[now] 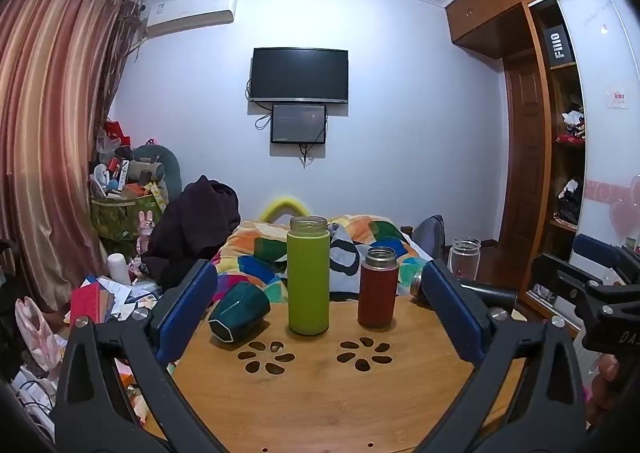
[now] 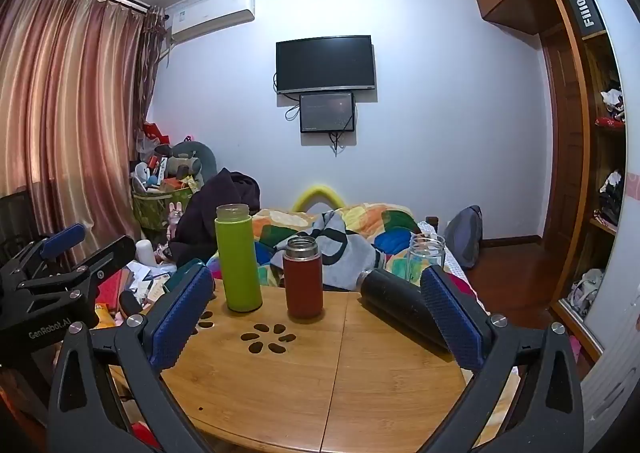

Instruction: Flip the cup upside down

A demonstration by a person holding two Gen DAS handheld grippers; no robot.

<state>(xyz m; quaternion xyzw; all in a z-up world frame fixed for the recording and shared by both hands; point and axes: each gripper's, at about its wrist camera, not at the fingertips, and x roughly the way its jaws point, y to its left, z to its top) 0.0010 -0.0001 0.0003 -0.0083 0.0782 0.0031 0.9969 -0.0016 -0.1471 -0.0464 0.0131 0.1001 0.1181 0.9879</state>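
Observation:
A dark green cup (image 1: 239, 317) lies on its side at the left of the round wooden table (image 1: 320, 393), base toward me, close to my left gripper's left fingertip (image 1: 188, 309). My left gripper (image 1: 320, 317) is open and empty above the table's near part. A tall green flask (image 1: 308, 275) and a red flask (image 1: 378, 287) stand upright, lids off. A black flask (image 2: 400, 313) lies on its side beside my right gripper's right fingertip (image 2: 452, 317). My right gripper (image 2: 316, 317) is open and empty. In its view only the cup's edge (image 2: 180, 275) shows behind the left fingertip.
A clear glass jar (image 2: 427, 255) stands at the table's far right edge. A bed with a colourful quilt (image 1: 260, 249) lies behind the table. Clutter and papers (image 1: 112, 293) cover the floor at left. A wardrobe (image 1: 560, 133) stands at right.

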